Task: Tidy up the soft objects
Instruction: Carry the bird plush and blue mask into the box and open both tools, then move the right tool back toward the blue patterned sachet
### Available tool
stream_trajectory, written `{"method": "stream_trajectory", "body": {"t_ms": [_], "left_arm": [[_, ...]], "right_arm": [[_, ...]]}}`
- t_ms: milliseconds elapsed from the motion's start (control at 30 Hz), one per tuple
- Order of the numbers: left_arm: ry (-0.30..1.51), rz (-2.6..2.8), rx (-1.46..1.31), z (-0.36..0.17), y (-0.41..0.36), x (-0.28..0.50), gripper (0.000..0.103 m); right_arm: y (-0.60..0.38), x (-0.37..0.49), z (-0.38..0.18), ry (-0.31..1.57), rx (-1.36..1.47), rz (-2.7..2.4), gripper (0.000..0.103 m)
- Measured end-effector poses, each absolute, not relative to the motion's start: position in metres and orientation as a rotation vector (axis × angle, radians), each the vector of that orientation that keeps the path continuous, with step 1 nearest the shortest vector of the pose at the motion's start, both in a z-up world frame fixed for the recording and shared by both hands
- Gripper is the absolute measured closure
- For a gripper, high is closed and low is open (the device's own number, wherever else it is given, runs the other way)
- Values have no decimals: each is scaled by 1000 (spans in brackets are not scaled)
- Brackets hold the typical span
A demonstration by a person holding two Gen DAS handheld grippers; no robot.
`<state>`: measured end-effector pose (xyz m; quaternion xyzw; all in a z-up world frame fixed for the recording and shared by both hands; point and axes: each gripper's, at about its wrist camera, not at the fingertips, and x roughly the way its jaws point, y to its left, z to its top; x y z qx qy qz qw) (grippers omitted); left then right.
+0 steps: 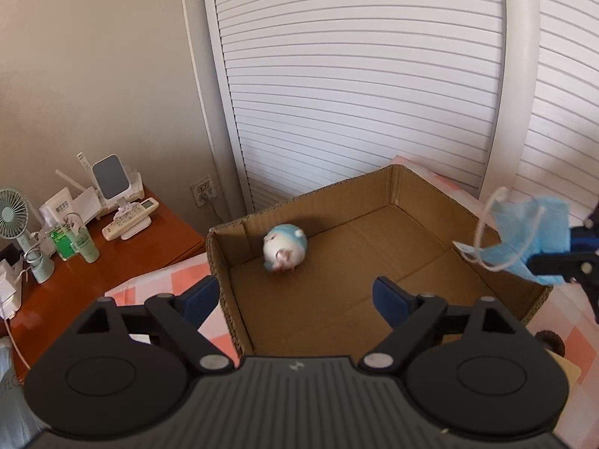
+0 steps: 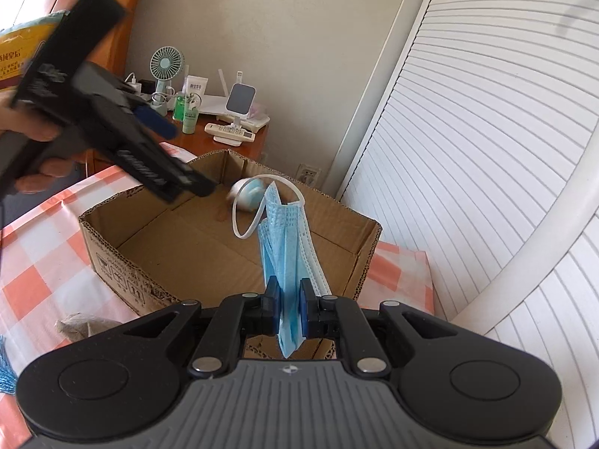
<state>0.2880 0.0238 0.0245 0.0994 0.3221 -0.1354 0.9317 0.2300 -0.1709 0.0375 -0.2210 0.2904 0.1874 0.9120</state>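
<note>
An open cardboard box [image 1: 419, 183] stands on the checked bed cover. A round blue-and-white plush toy [image 1: 284, 249] lies inside it near the far left corner; it also shows in the right wrist view [image 2: 247, 196]. My left gripper [image 1: 295, 299] is open and empty above the box's near left edge. My right gripper [image 2: 288, 312] is shut on a folded blue face mask [image 2: 286, 247], held above the box's [image 2: 112, 258] right edge. The mask [image 1: 528, 239] and the right gripper's fingers [image 1: 561, 262] show at the right of the left wrist view.
A wooden bedside table [image 1: 119, 254] at the left holds a small fan [image 1: 15, 217], bottles, a remote and a phone stand. White slatted doors [image 1: 355, 75] stand behind the box. A grey fabric item [image 2: 80, 327] lies on the orange-checked cover [image 2: 37, 247].
</note>
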Motion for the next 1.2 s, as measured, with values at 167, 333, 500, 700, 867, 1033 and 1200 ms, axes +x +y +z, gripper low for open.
{"method": "stream_trajectory", "body": {"t_ms": [167,333,500,700,867,1033,1200], "left_arm": [[690,-285,192,26,38,233,8],[693,-267,163,18,45,177,6],[698,-245,136,5,45,137,6],[720,-264,134,-7,40,115,6],[731,-246,125,-9,43,106,6],[721,-228,126,-3,44,98,6],[710,-212,123,3,43,86,4]], "right_arm": [[-163,247,33,610,-459,391,91],[-154,271,36,599,-459,393,91],[-141,307,37,610,-454,382,90],[-128,348,31,648,-454,322,25],[-135,333,31,650,-415,328,7],[-141,299,42,624,-413,338,0],[-151,271,48,625,-380,335,0]]}}
